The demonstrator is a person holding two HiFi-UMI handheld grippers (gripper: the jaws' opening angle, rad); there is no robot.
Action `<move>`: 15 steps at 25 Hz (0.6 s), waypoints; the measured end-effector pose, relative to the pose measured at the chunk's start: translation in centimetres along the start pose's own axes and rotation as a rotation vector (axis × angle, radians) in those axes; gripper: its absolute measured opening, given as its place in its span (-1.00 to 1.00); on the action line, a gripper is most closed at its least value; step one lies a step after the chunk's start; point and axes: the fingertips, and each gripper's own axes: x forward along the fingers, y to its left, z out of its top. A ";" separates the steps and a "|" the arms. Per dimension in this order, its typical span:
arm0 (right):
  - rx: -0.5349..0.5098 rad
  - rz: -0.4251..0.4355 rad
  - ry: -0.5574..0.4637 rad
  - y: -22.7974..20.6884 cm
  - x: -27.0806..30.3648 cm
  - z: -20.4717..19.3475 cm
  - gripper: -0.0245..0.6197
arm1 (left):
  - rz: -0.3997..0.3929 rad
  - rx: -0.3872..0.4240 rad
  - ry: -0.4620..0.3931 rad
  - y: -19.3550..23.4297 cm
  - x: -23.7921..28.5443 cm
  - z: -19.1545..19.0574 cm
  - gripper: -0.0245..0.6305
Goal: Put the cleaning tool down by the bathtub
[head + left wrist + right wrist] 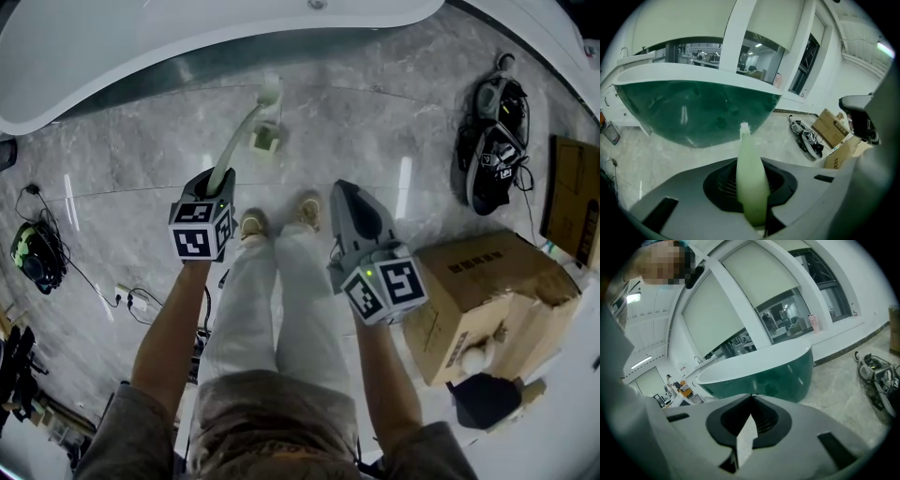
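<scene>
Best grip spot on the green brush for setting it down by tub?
Grip the brush at its handle's wide butt end, coming from behind along its length, as the left gripper does. The handle narrows and curves toward the bristle head.

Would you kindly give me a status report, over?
Left claw shut on brush. Right claw shut, empty. Brush in the air, short of bathtub. Small pale object on floor near its head.
</scene>
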 end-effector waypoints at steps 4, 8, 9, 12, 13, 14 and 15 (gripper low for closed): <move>0.001 0.004 0.014 -0.7 0.5 -0.1 -0.93 | 0.019 0.004 0.058 0.4 2.9 -1.4 -0.72; 0.003 0.011 0.025 -1.4 1.1 -0.3 -0.93 | 0.046 0.015 0.129 0.7 5.7 -3.3 -0.72; 0.005 0.012 0.028 -1.6 1.2 -0.4 -0.93 | 0.051 0.022 0.149 0.8 6.3 -3.8 -0.72; 0.014 0.015 0.037 -2.0 1.6 -0.7 -0.93 | 0.070 0.054 0.222 1.3 8.0 -5.3 -0.72; 0.018 0.017 0.042 -2.2 1.7 -0.8 -0.93 | 0.076 0.060 0.246 1.4 8.5 -5.8 -0.72; 0.021 0.019 0.046 -2.3 1.7 -0.9 -0.93 | 0.080 0.062 0.268 1.5 8.9 -6.3 -0.72; 0.023 0.021 0.052 -2.4 1.8 -1.1 -0.93 | 0.082 0.061 0.285 1.5 9.5 -6.7 -0.72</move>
